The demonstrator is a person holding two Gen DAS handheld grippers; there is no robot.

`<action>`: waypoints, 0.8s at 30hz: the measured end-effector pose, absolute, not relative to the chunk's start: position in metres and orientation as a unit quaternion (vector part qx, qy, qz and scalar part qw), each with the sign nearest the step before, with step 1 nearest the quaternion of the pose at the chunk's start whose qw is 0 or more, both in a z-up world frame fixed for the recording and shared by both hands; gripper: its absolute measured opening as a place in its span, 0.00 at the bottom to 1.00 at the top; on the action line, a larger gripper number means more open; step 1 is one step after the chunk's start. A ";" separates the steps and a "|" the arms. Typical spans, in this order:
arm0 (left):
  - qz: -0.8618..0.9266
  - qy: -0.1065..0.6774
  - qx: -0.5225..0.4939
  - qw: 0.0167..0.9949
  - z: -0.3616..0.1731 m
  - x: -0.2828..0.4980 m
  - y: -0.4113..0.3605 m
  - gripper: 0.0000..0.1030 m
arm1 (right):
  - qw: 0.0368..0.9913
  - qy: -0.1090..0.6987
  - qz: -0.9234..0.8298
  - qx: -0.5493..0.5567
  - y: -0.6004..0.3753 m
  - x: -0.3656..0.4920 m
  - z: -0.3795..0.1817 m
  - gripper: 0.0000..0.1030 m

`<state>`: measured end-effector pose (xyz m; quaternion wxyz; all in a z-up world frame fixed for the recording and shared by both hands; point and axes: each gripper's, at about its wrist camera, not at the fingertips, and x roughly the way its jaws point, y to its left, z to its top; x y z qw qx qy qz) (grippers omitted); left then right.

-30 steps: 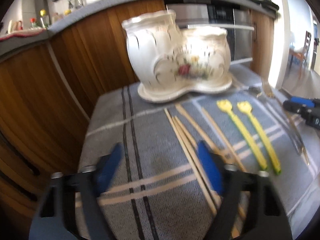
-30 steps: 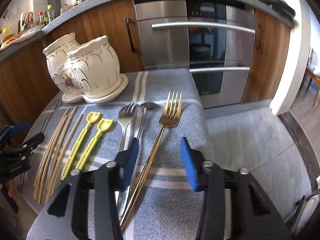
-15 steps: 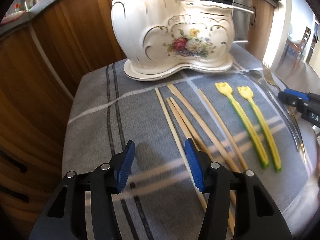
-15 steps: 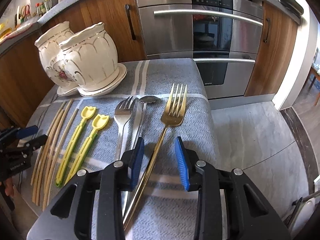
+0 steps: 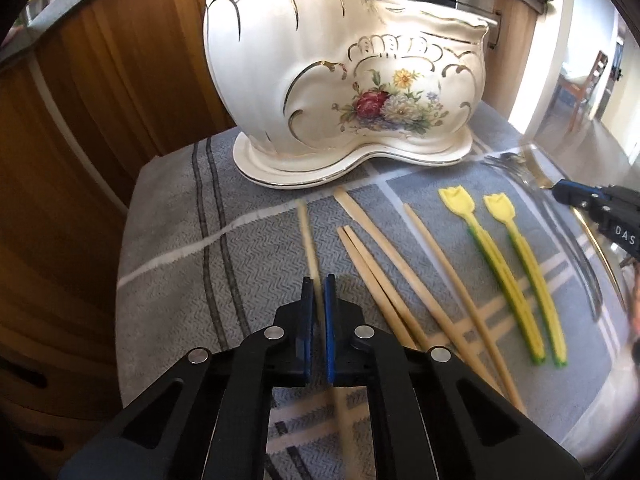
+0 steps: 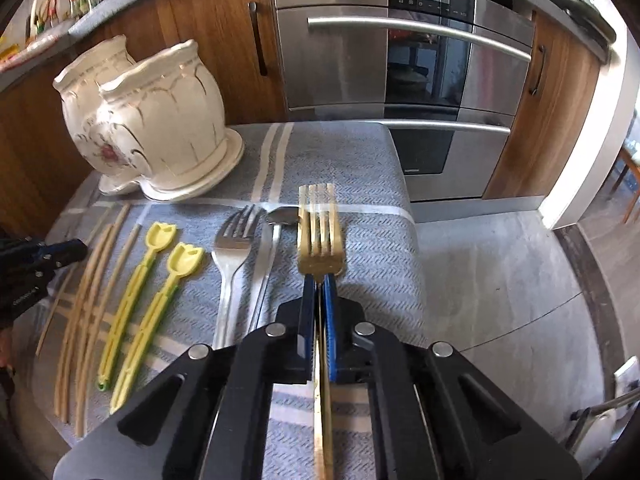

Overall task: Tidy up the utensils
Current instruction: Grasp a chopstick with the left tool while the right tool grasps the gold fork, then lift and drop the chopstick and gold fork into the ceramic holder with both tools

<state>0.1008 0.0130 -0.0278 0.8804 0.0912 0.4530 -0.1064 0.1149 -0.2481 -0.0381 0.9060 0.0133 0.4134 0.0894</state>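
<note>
On striped cloth: left gripper clamped on chopstick; right gripper clamped on gold fork; ceramic holder beyond.

Glossy ceramic holder, matt woven cloth, shiny metal fork

both tongs clamped

The left gripper is a matte black frame with cut-out slots, round silver screw heads on its arms, and thin blue pads lining the jaws. The right gripper is built alike: black body, four silver screws, ribbed blue pads. Seen from the left wrist, its black housing carries white lettering beginning "DAS" behind a blue tip.
</note>
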 end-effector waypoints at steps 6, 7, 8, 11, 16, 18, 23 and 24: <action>-0.131 0.428 0.078 0.891 -0.024 0.087 0.022 0.05 | 0.923 0.366 0.114 0.043 -0.253 0.092 -0.020 0.04; -0.137 0.417 0.077 0.895 -0.020 0.083 0.022 0.05 | 0.927 0.353 0.118 0.043 -0.254 0.087 -0.015 0.04; -0.140 0.409 0.077 0.898 -0.016 0.078 0.019 0.05 | 0.932 0.338 0.123 0.043 -0.254 0.081 -0.008 0.04; -0.154 0.376 0.074 0.911 -0.002 0.070 0.015 0.05 | 0.943 0.302 0.134 0.041 -0.253 0.067 0.007 0.04; -0.172 0.330 0.073 0.925 0.020 0.060 0.009 0.05 | 0.959 0.235 0.156 0.028 -0.247 0.043 0.034 0.04; -0.176 0.315 0.073 0.930 0.030 0.053 0.004 0.05 | 0.963 0.211 0.164 0.019 -0.243 0.033 0.041 0.04; -0.185 0.271 0.061 0.943 0.052 0.046 0.009 0.05 | 0.972 0.157 0.172 -0.013 -0.227 0.016 0.057 0.04; -0.186 0.257 0.055 0.947 0.059 0.044 0.010 0.05 | 0.973 0.150 0.174 -0.015 -0.225 0.014 0.060 0.04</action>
